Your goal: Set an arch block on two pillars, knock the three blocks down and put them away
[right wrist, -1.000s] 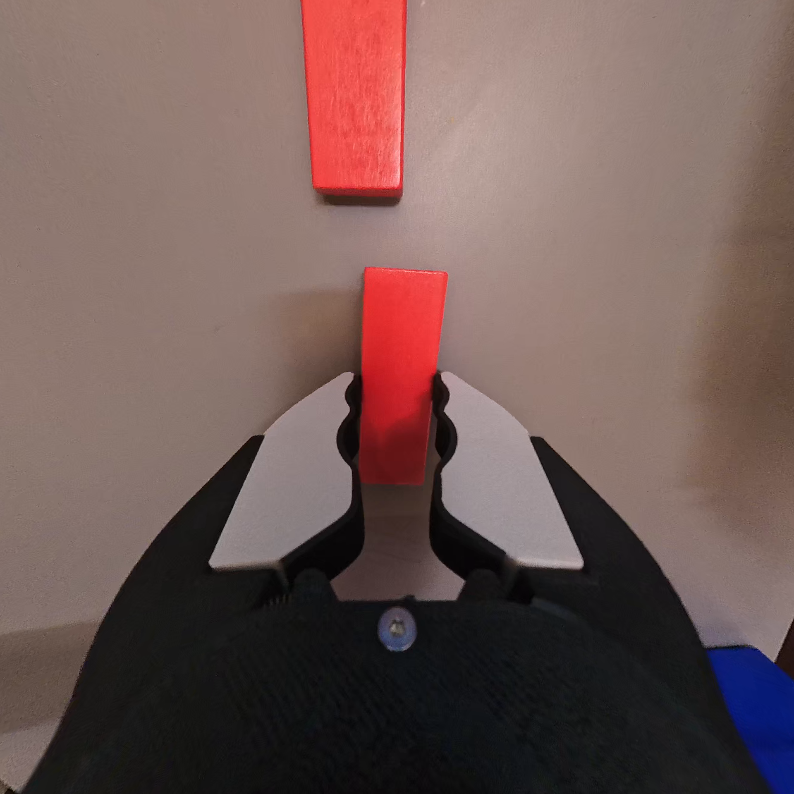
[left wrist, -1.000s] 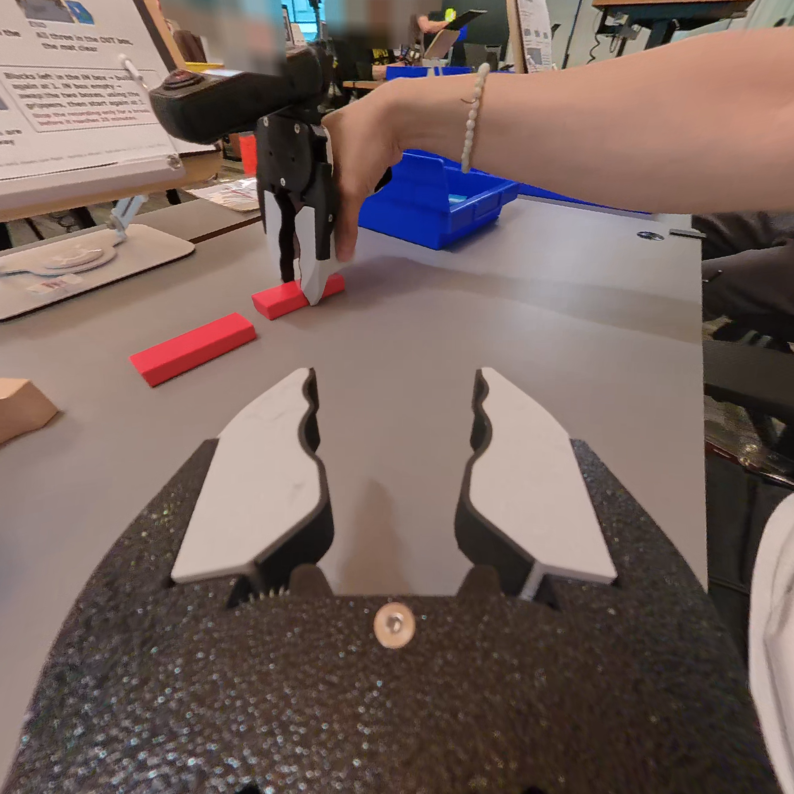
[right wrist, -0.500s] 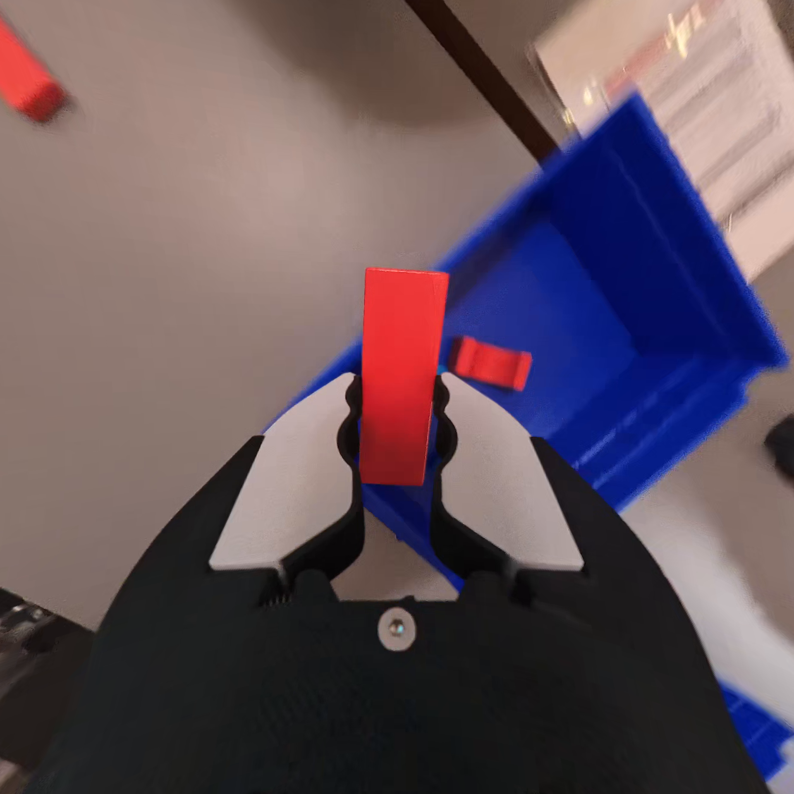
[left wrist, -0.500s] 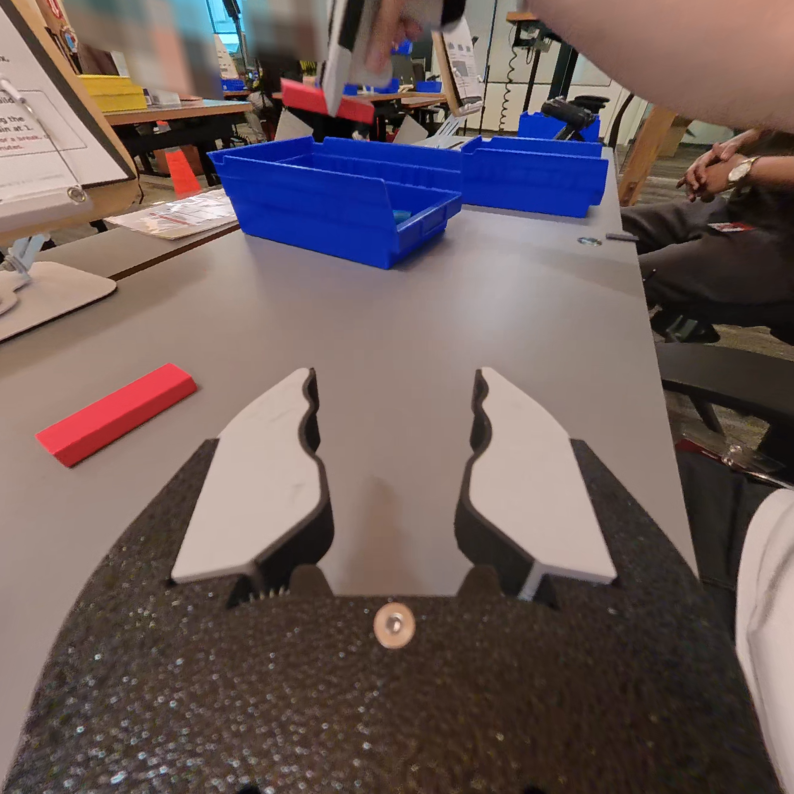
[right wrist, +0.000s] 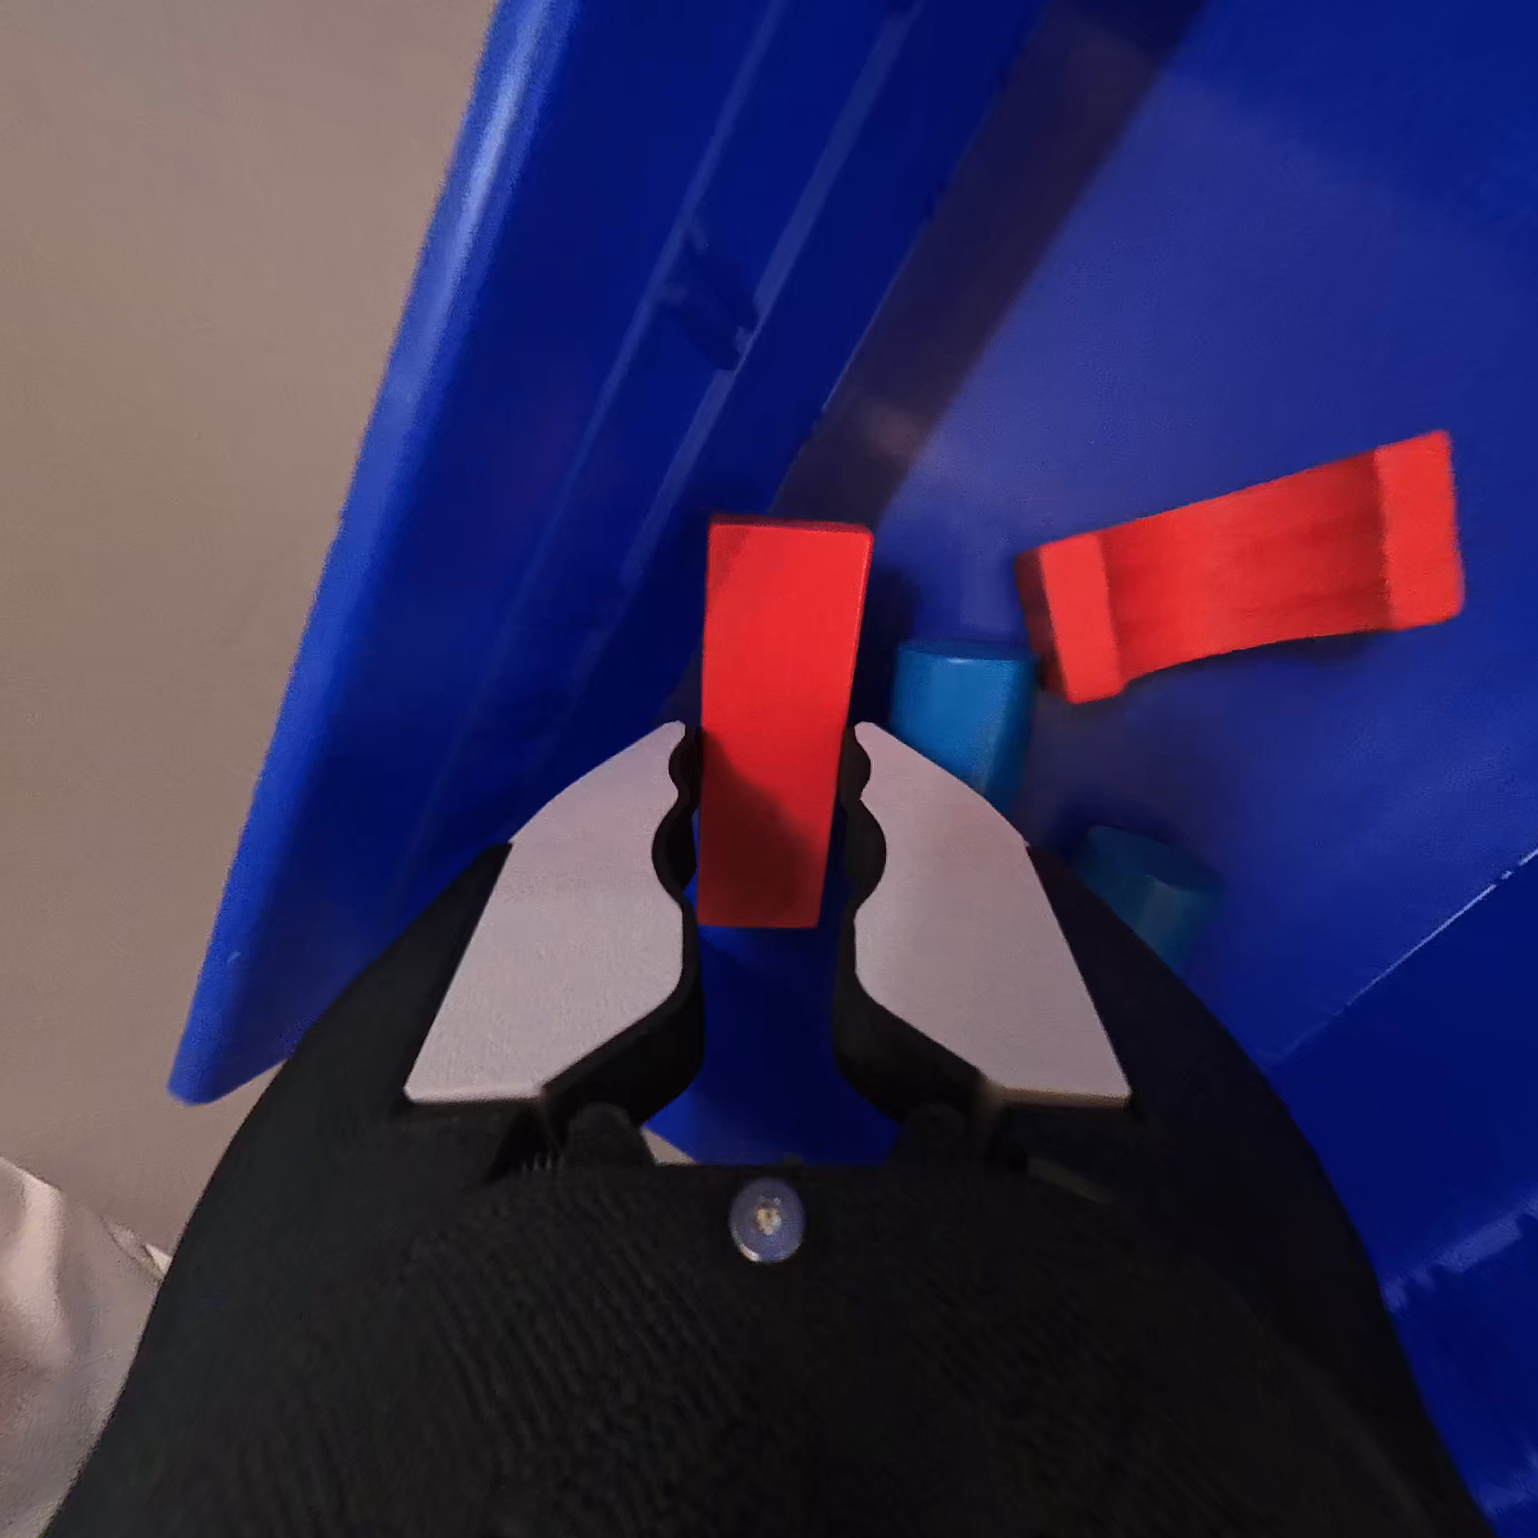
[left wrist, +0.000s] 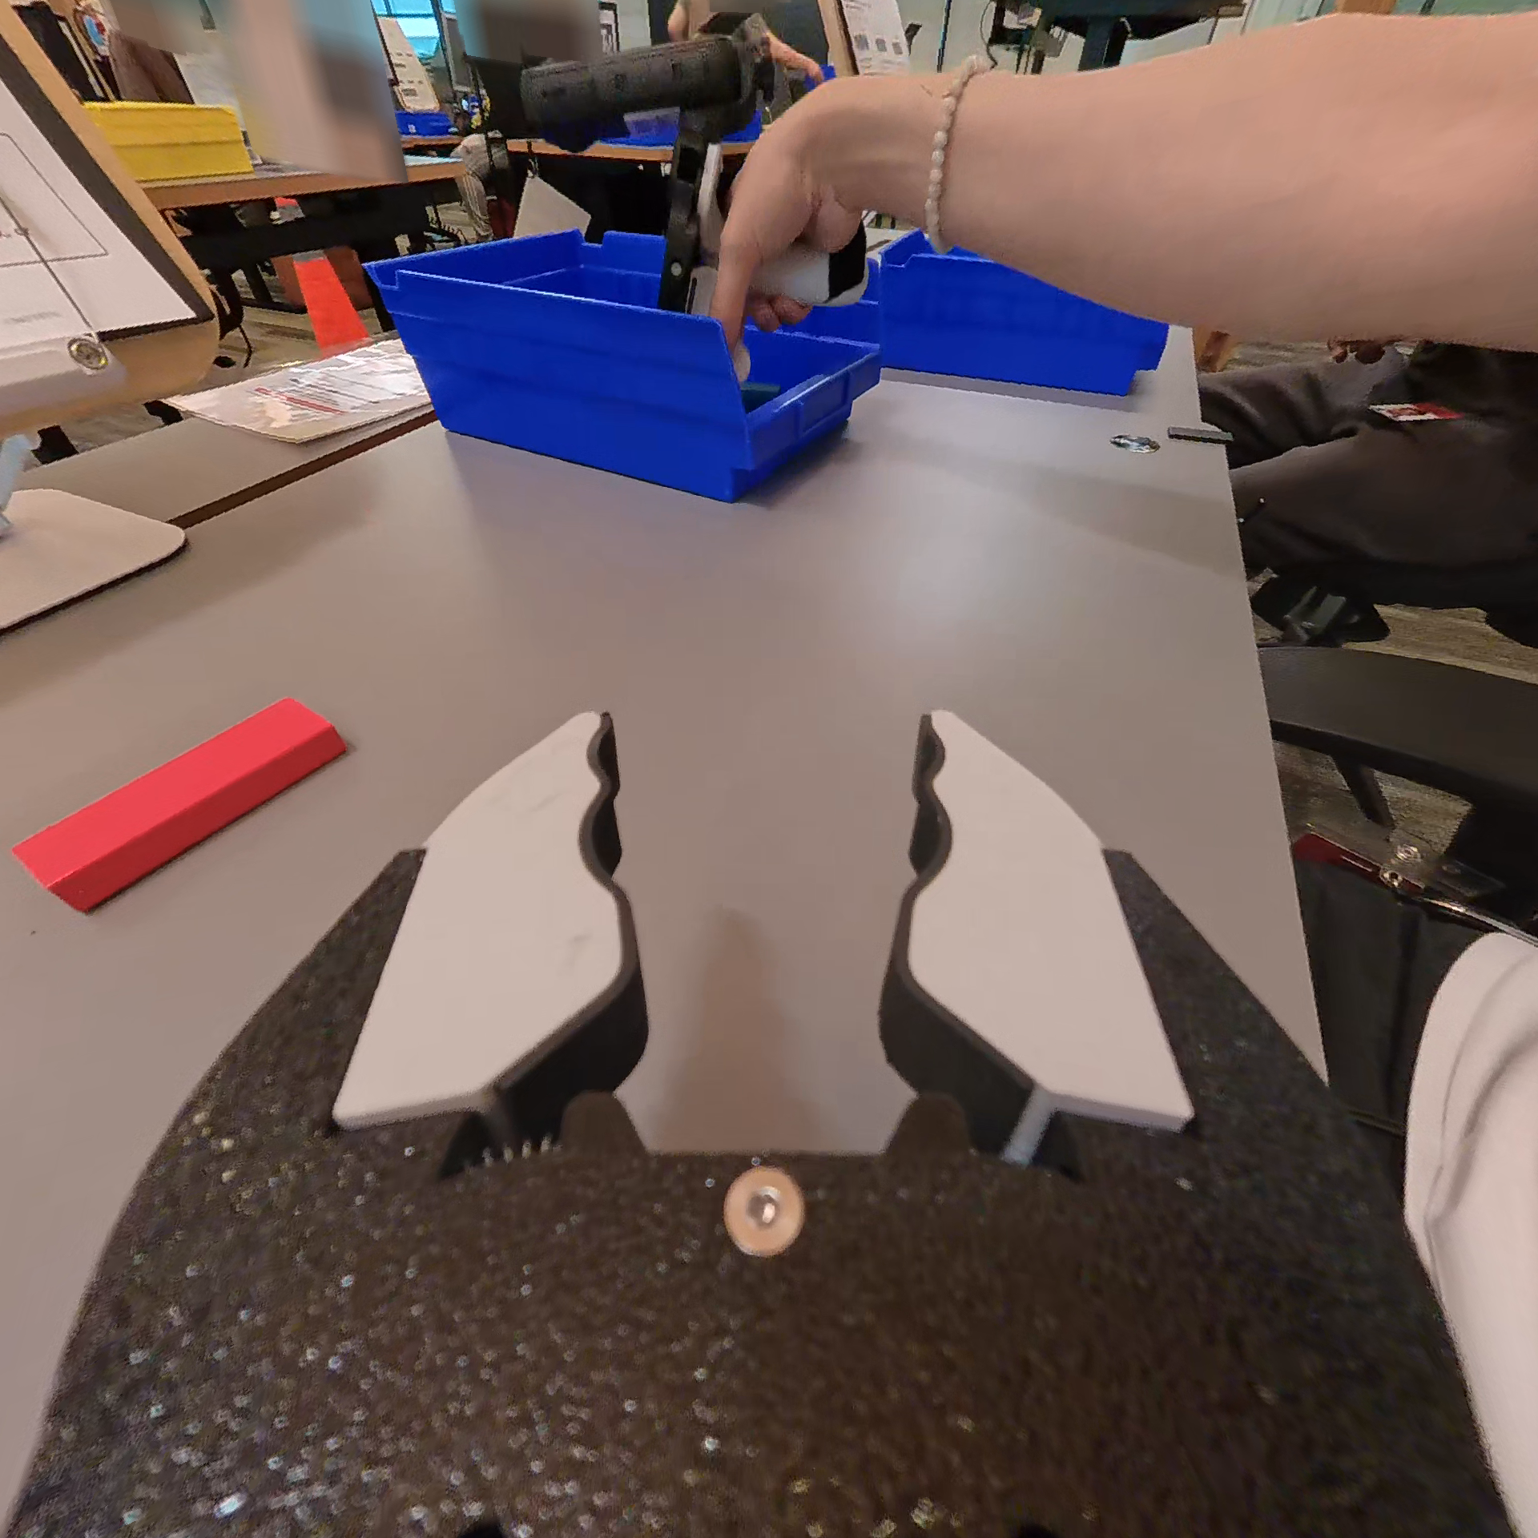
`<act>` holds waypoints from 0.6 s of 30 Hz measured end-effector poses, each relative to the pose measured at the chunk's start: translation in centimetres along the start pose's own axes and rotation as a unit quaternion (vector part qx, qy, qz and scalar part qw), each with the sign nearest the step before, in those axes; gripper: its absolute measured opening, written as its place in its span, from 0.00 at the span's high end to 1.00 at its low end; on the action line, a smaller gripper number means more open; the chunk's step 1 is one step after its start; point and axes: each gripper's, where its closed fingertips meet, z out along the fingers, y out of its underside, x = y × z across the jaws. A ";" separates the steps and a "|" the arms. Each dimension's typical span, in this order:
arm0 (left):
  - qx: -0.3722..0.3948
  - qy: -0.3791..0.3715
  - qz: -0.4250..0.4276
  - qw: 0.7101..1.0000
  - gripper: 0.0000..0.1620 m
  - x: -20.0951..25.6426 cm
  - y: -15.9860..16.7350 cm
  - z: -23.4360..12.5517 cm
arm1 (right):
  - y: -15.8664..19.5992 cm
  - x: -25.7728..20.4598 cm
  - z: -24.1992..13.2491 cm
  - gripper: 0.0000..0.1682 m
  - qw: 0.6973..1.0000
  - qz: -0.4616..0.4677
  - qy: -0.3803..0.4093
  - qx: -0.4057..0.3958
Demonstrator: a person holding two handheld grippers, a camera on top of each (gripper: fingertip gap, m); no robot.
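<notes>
My right gripper [right wrist: 770, 732] is shut on a flat red block [right wrist: 778, 716] and holds it over the inside of a blue bin [right wrist: 516, 466]. In the bin lie a red arch-shaped block [right wrist: 1240, 574] and two light blue blocks [right wrist: 961, 707]. In the left wrist view the right gripper reaches down into the same bin [left wrist: 582, 374], its tips hidden behind the bin wall. My left gripper [left wrist: 766, 732] is open and empty, low over the grey table [left wrist: 749, 599]. A second flat red block [left wrist: 179, 803] lies on the table to its left.
A second blue bin [left wrist: 1015, 333] stands behind the first at the back right. A stand with a printed sheet [left wrist: 75, 275] and its flat base [left wrist: 75, 549] are at the left. Papers [left wrist: 324, 391] lie behind. A seated person's legs [left wrist: 1373, 499] are past the table's right edge. Spacing between my two grippers at the tips: around 40 cm.
My right gripper lifted the red block off the table, carried it to the blue bin and lowered it inside. The left gripper shifted its view slightly and stayed open.
</notes>
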 end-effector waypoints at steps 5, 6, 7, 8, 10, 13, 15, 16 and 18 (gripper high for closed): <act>0.001 -0.003 -0.008 1.000 0.58 0.1 0.3 0.0 | 0.2 0.3 0.3 0.68 1.000 -0.020 0.017 -0.007; 0.001 -0.003 -0.008 1.000 0.58 0.1 0.3 0.0 | -0.1 0.5 -0.5 0.65 0.999 -0.025 0.028 0.003; 0.001 -0.004 -0.006 1.000 0.58 0.2 0.3 -0.1 | -0.4 0.9 -1.6 0.63 0.999 -0.028 0.044 0.013; 0.000 -0.005 -0.005 1.000 0.58 0.2 0.4 -0.1 | -0.8 1.3 -3.1 0.62 0.997 -0.032 0.065 0.022; -0.001 -0.007 -0.002 1.000 0.58 0.3 0.4 -0.3 | -2.0 1.5 -6.6 0.58 0.991 -0.052 0.109 0.049; 0.001 -0.014 -0.001 1.000 0.58 0.2 0.4 -0.7 | -5.2 -2.2 -11.4 0.55 0.978 -0.113 0.120 0.125; 0.005 -0.016 -0.005 1.000 0.58 0.0 0.3 -1.0 | -7.1 -7.1 -12.9 0.54 0.967 -0.184 0.087 0.156; 0.008 -0.018 -0.007 1.000 0.58 -0.1 0.2 -1.1 | -7.8 -9.6 -13.0 0.54 0.959 -0.221 0.073 0.163; 0.013 -0.021 -0.010 1.000 0.58 -0.3 0.0 -1.3 | -9.3 -14.1 -12.2 0.53 0.938 -0.297 0.061 0.170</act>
